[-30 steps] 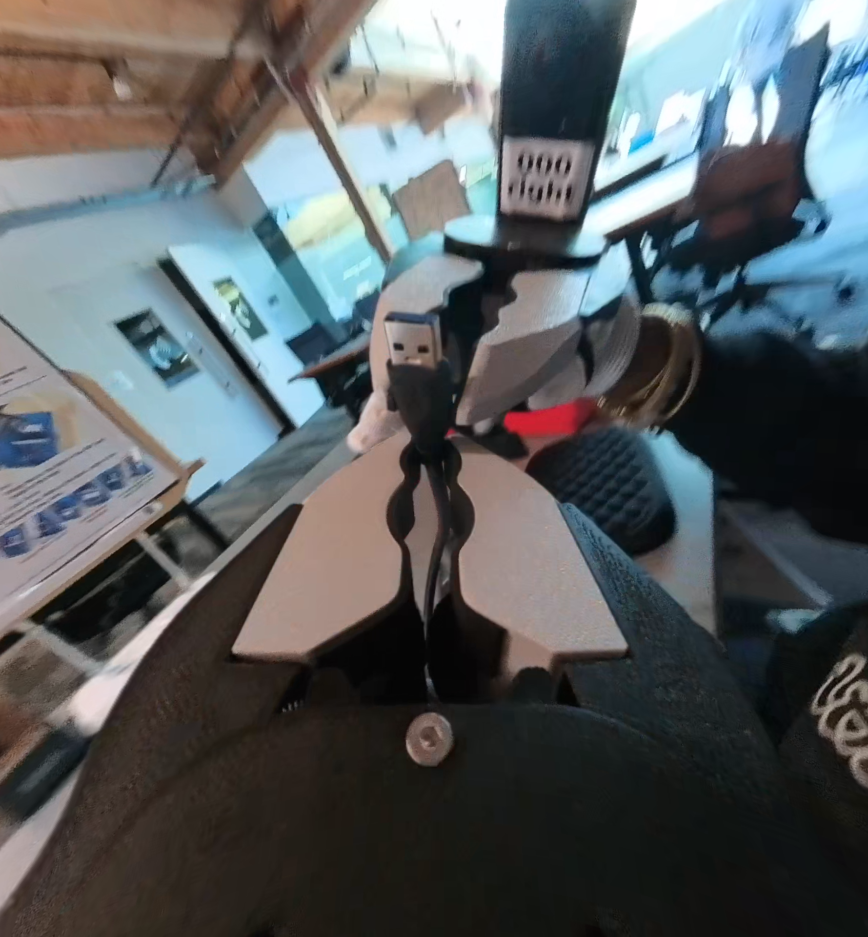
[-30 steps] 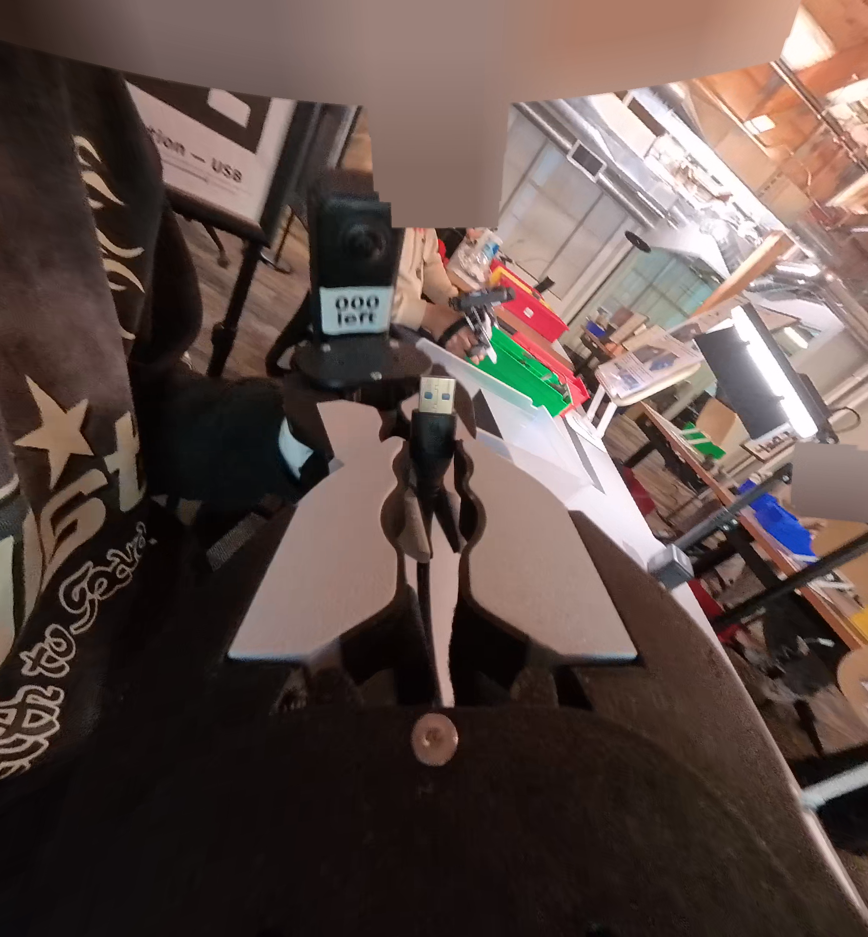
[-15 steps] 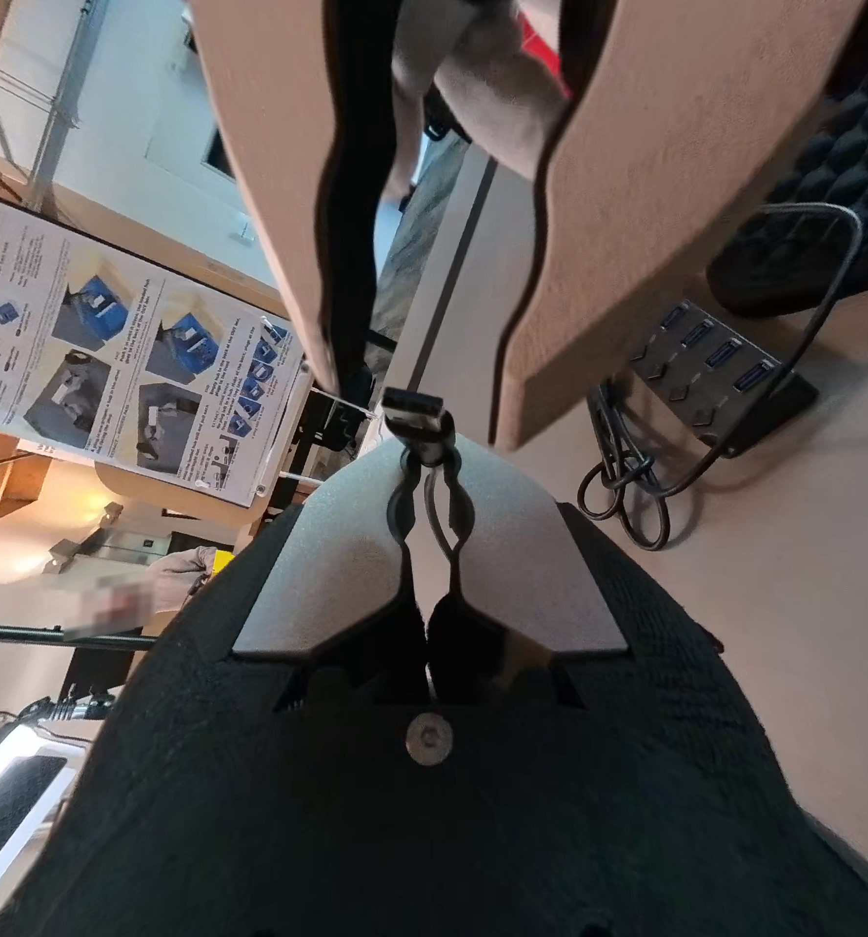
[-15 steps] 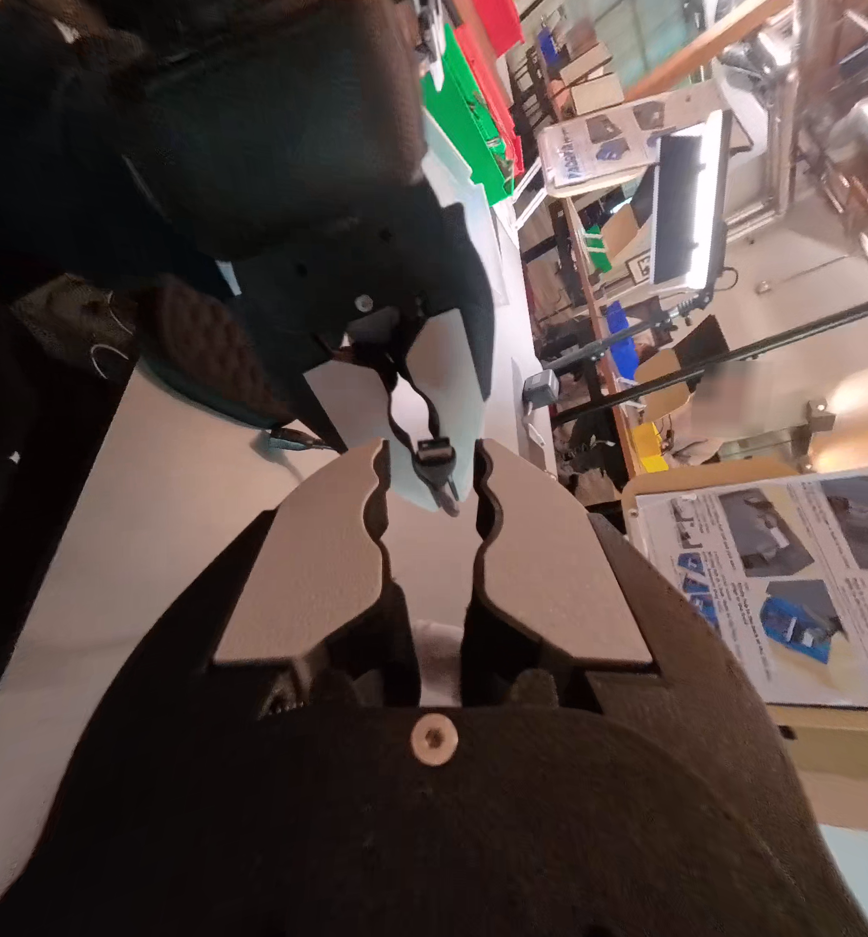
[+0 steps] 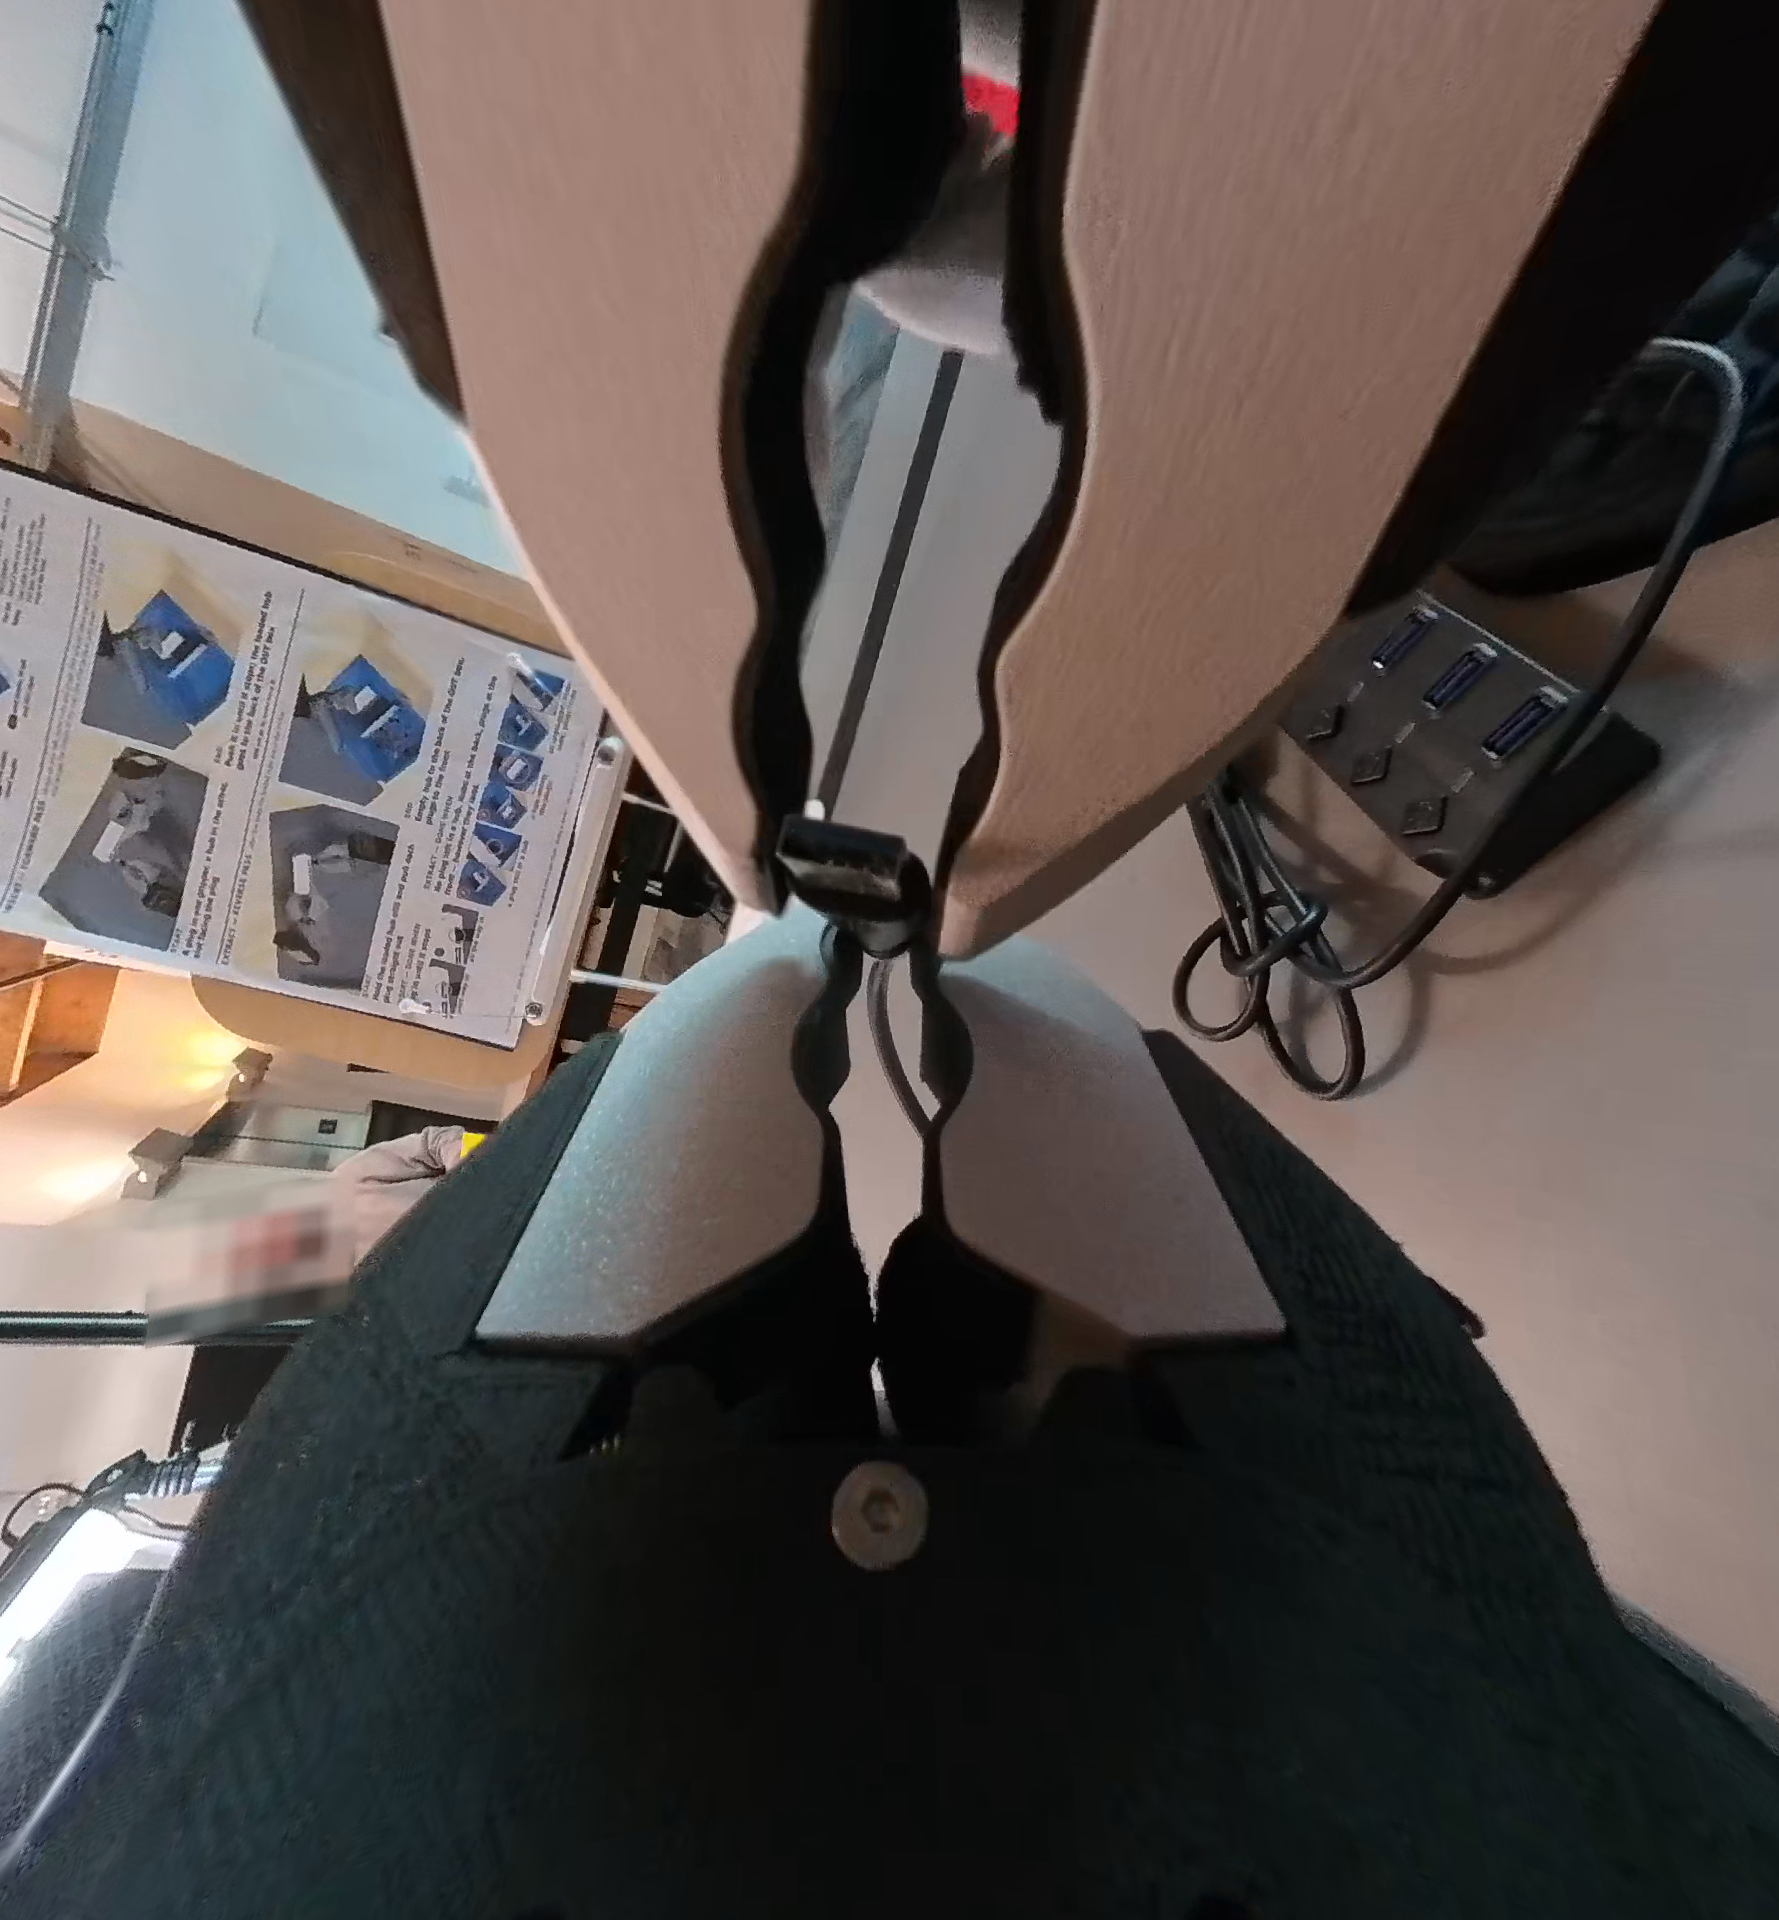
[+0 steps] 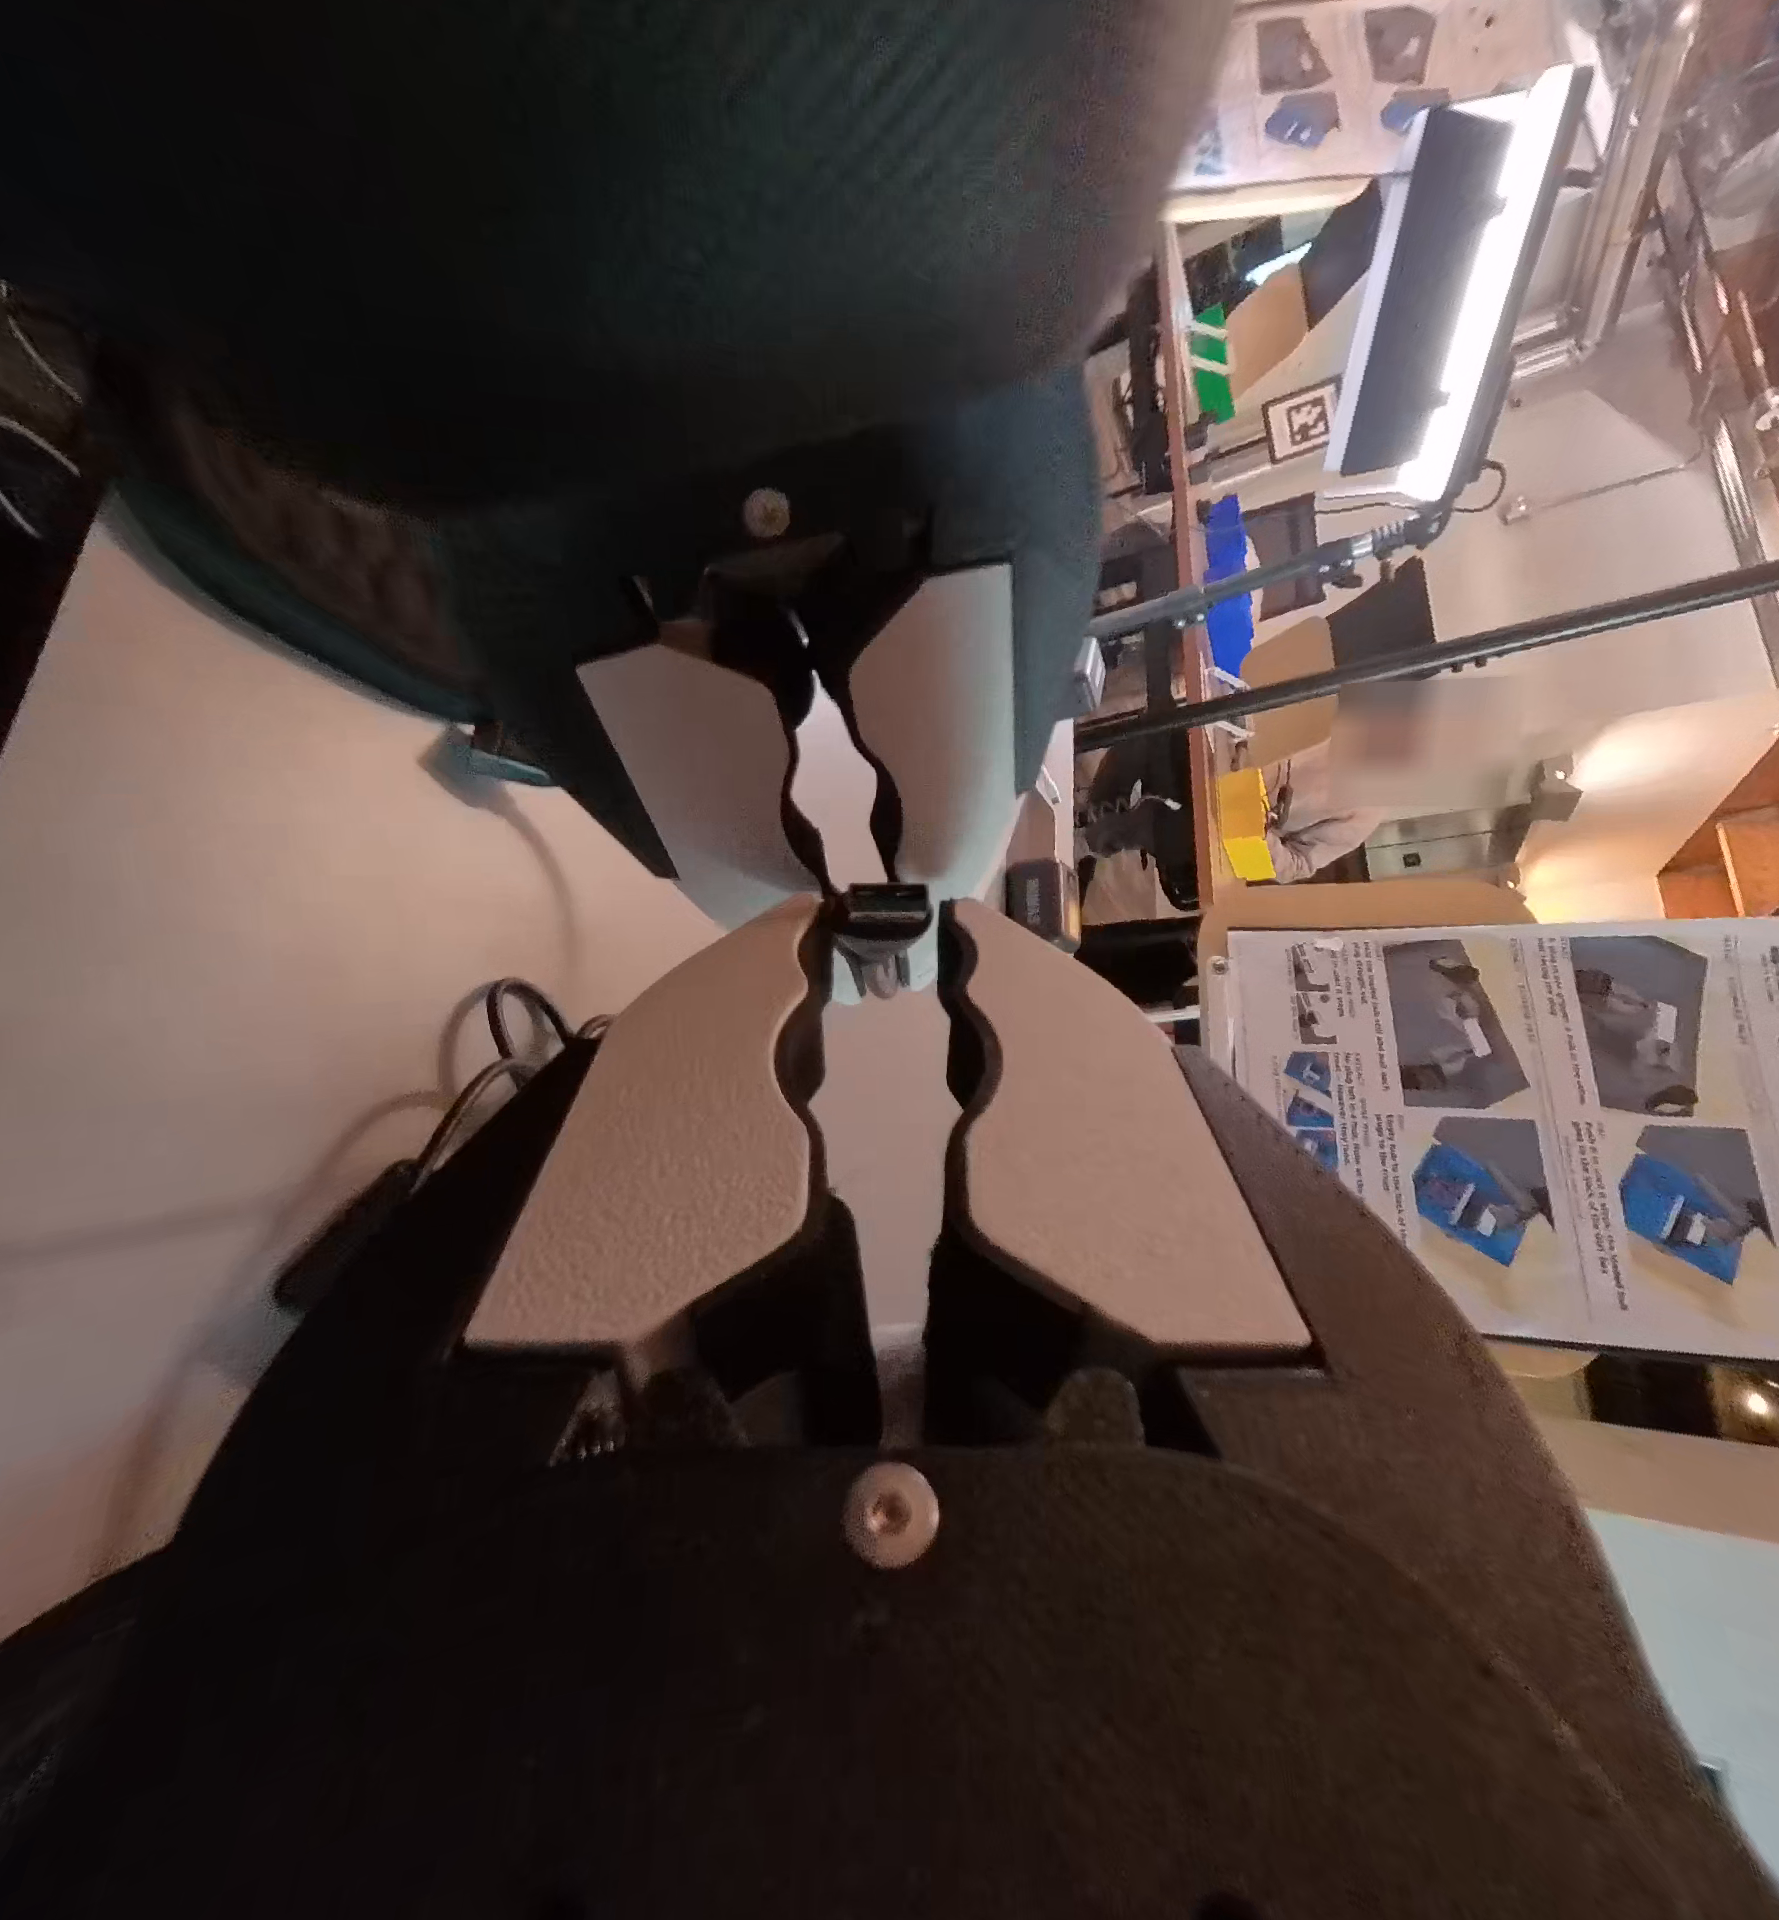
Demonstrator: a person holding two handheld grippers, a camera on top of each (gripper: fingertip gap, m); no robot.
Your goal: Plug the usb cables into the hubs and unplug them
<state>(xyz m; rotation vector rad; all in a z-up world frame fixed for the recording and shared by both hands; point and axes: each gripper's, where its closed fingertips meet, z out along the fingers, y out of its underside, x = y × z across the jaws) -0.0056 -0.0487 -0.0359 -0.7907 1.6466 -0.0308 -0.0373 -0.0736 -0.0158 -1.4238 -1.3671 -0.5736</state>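
Observation:
My left gripper (image 5: pixel 869 951) is shut on a black USB cable, and its plug (image 5: pixel 843 862) sticks out past the fingertips. My right gripper (image 6: pixel 883 925) faces it tip to tip with its jaws open. Its fingertips (image 6: pixel 812 935) sit on either side of the same plug (image 6: pixel 887 902), close to it. The right gripper's beige fingers (image 5: pixel 604 416) fill the top of the left wrist view. A grey USB hub (image 5: pixel 1436 748) with blue ports lies on the table to the right, with its coiled black cable (image 5: pixel 1269 977) beside it.
The beige table (image 5: pixel 1591 1299) lies under both grippers. A dark padded case (image 5: pixel 1758 343) sits behind the hub. An instruction poster (image 6: pixel 1591 1122) stands past the table's edge, with a bright light panel (image 6: pixel 1446 270) beyond it. A person is far back in the room. About 4 cm separates my left fingertips from my right. The grey USB hub (image 5: pixel 1436 748) is about equally far from each gripper, around 15 cm.
One second ago each gripper held a plug up in the air. The right gripper has opened and both have tilted down to the table. The right's tips have closed in around the left's plug.

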